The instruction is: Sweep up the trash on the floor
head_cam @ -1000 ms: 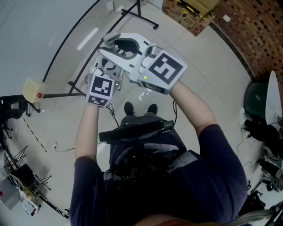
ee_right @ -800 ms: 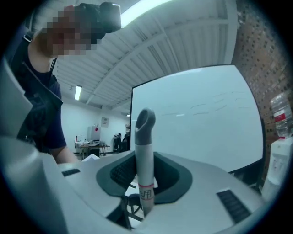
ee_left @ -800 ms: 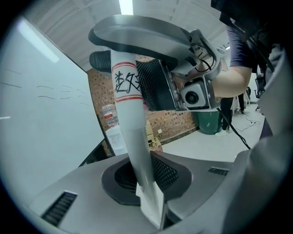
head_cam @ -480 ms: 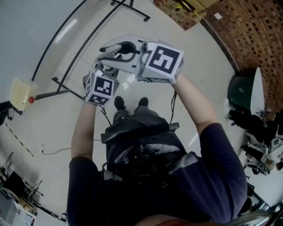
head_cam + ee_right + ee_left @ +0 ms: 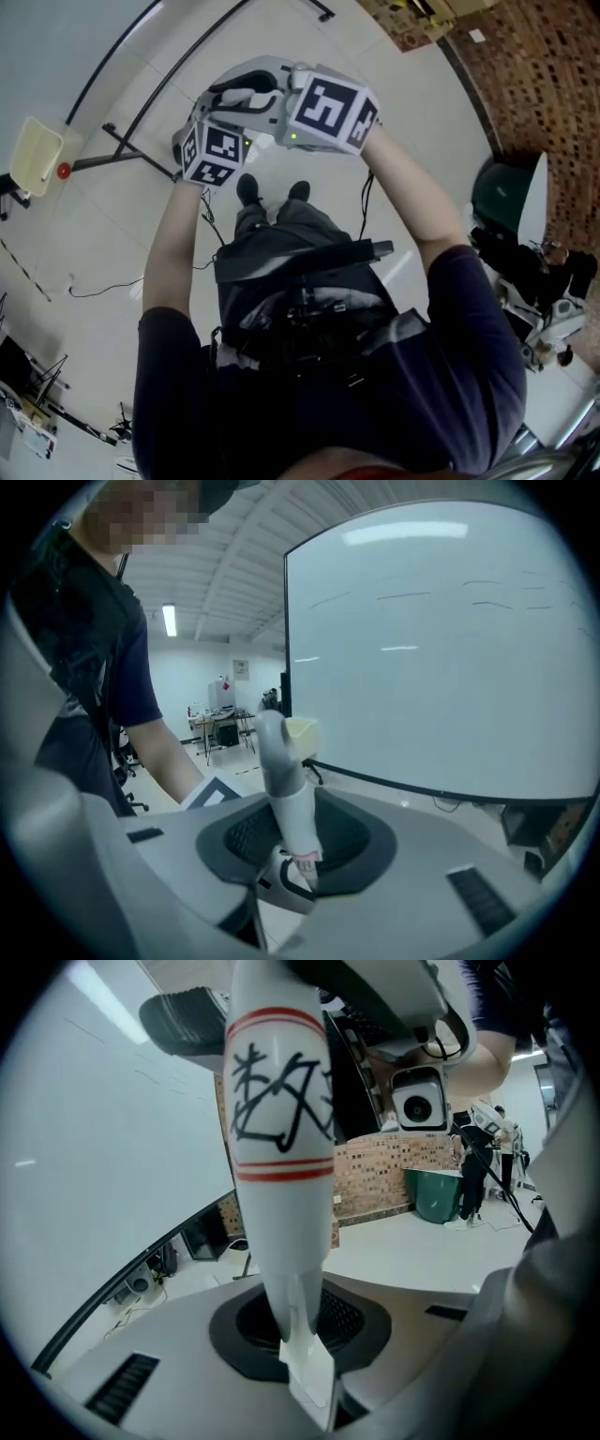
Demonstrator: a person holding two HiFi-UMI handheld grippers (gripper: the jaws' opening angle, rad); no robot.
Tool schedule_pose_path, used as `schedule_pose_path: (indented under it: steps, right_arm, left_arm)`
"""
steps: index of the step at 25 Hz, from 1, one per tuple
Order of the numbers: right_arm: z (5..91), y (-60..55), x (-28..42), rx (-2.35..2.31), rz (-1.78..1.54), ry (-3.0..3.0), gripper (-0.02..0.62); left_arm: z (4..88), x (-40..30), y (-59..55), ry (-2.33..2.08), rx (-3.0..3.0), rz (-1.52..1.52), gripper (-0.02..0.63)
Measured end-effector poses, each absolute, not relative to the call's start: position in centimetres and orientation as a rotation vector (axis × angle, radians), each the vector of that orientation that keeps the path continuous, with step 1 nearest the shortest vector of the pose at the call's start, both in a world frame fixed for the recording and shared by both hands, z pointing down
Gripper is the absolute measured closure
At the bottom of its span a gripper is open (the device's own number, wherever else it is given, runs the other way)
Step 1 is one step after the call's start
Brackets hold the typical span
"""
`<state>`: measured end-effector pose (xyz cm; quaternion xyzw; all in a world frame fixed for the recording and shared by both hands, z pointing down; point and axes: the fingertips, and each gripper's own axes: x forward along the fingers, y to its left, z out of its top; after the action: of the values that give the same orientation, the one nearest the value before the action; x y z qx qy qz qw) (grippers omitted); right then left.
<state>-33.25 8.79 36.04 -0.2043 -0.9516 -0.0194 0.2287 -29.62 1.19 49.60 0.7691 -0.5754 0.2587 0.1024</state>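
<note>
Holding both grippers side by side in front of my chest, I have a tool shaft in each. My left gripper (image 5: 302,1330) is pinched on a white handle (image 5: 281,1147) that has red bands and black handwriting. Its jaws have just been closing in on that handle. The shaft stands in the gap between them and runs up out of the top of the left gripper view, crosswise to the way the jaws point.

My right gripper (image 5: 295,841) is clamped on a slimmer grey handle (image 5: 286,799). Its rounded tip stands just above the jaws, with the whiteboard (image 5: 441,649) behind it. Neither view shows a brush head or a pan, so I cannot tell which tool is which.

What the coming move turns on is the drop. The floor (image 5: 103,244) lies well below both grippers, straight down past my shoes (image 5: 247,189). No trash shows on it in any view. I see only pale tiles and a pale yellow flat thing (image 5: 36,155) off to my left by the whiteboard's foot, which I cannot name.

With the hands level and almost touching, neither is nearer the floor. I judge the sweeping not yet begun. The handles need to go down, with their long axes tipped so the lower ends meet the tiles. Which way to stroke depends on spotting the trash first.
</note>
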Motion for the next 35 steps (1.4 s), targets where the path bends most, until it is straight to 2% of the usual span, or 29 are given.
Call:
schedule_pose_path:
  steps: [16, 24, 35]
  right_arm:
    - [45.6, 10.2, -36.4, -0.757, -0.149, -2.41, 0.474]
    - [50.4, 9.3, -34.8, -0.891, -0.15, -2.298, 0.474]
    - [51.9, 10.6, -33.1, -0.966, -0.277, -2.251, 0.472]
  left_arm:
    - [59.0, -35.1, 2.1, -1.808, 1.88, 0.727, 0.574]
    - [63.8, -33.9, 2.2, -1.826, 1.754, 0.749, 0.574]
    - [65.0, -33.8, 3.1, -1.933, 1.678, 0.738, 0.574]
